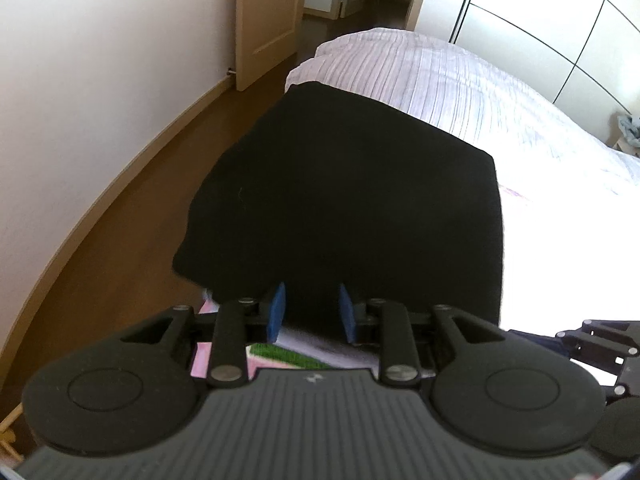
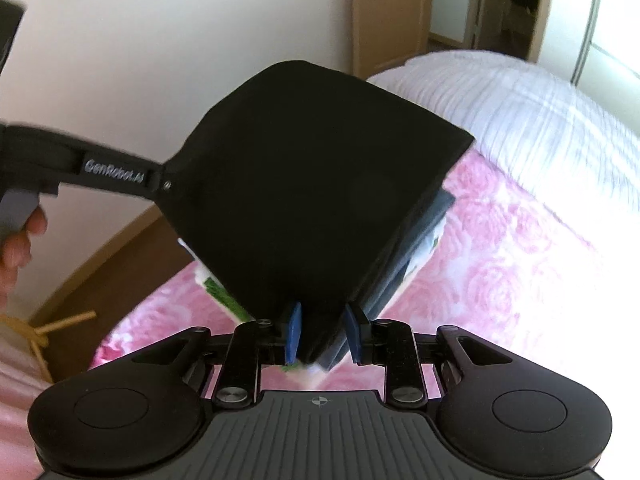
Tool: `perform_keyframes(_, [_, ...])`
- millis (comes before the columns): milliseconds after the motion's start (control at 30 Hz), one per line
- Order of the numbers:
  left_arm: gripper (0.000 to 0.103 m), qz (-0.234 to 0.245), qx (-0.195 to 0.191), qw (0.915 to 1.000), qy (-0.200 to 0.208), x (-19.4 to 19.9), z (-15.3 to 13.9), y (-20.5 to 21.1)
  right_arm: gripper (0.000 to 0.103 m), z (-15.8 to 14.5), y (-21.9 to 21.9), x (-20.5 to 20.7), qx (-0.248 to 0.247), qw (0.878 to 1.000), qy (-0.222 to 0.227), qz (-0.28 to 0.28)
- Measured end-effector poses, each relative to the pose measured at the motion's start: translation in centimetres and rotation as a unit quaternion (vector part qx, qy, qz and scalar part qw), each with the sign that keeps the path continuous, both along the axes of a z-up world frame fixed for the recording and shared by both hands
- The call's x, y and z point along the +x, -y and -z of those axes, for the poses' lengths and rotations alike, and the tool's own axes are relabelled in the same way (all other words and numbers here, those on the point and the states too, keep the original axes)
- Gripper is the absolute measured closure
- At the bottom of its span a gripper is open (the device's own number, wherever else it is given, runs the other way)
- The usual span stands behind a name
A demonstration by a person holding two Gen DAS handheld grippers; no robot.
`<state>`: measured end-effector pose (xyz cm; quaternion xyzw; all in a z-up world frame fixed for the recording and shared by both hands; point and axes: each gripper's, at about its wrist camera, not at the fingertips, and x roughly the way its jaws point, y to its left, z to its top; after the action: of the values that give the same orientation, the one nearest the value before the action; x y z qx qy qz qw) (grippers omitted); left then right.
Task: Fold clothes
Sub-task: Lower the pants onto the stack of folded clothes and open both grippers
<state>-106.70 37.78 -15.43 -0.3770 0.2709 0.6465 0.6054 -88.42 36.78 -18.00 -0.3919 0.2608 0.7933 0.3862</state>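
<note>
A folded black garment (image 1: 344, 200) tops a stack of folded clothes, held up over the bed's edge. My left gripper (image 1: 312, 312) is shut on the stack's near left edge, black cloth filling the gap between its blue pads (image 1: 277, 312). In the right wrist view the black garment (image 2: 312, 184) covers dark blue, white and green layers (image 2: 416, 248). My right gripper (image 2: 323, 334) is shut on the stack's near corner. The left gripper's body (image 2: 112, 172) reaches in from the left, its tips hidden by the cloth.
A pink floral bedspread (image 2: 500, 272) lies under the stack, with a white ribbed duvet (image 1: 440, 80) further back. Wooden floor (image 1: 132, 232), a white wall and an open door (image 1: 264, 20) are on the left. A person's hand (image 2: 16, 248) holds the left gripper's handle.
</note>
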Motion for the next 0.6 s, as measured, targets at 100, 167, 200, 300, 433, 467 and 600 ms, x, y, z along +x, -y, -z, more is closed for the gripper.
perform_keyframes(100, [0.076, -0.009, -0.004, 0.9999, -0.006, 0.9, -1.7, 1.9, 0.07, -1.4, 0.3, 1.7, -0.024, 0.999, -0.006, 0.023])
perform_keyframes(167, [0.07, -0.013, -0.001, 0.9997, -0.019, 1.7, -3.2, 3.1, 0.063, -2.1, 0.6, 2.5, -0.033, 0.999, -0.01, 0.036])
perform_keyframes(200, [0.067, -0.016, 0.003, 0.9995, -0.027, 2.2, -3.8, 3.7, 0.06, -2.5, 0.8, 2.9, -0.034, 0.999, -0.013, 0.041])
perform_keyframes(300, [0.064, -0.026, 0.015, 0.9985, -0.045, 3.6, -5.8, 5.3, 0.056, -4.2, 1.4, 3.9, -0.027, 0.998, -0.026, 0.049])
perform_keyframes(433, [0.061, -0.046, 0.028, 0.9971, -0.053, 5.5, -7.9, 8.2, 0.052, -6.4, 2.5, 5.2, -0.02, 0.998, -0.042, 0.039])
perform_keyframes(467, [0.061, -0.052, 0.031, 0.9968, -0.053, 6.0, -8.3, 9.0, 0.051, -7.1, 2.9, 5.4, -0.016, 0.998, -0.042, 0.036])
perform_keyframes(600, [0.057, -0.08, 0.046, 0.9939, -0.061, 7.8, -9.9, 11.6, 0.05, -9.1, 4.8, 6.8, 0.02, 0.999, -0.037, 0.0])
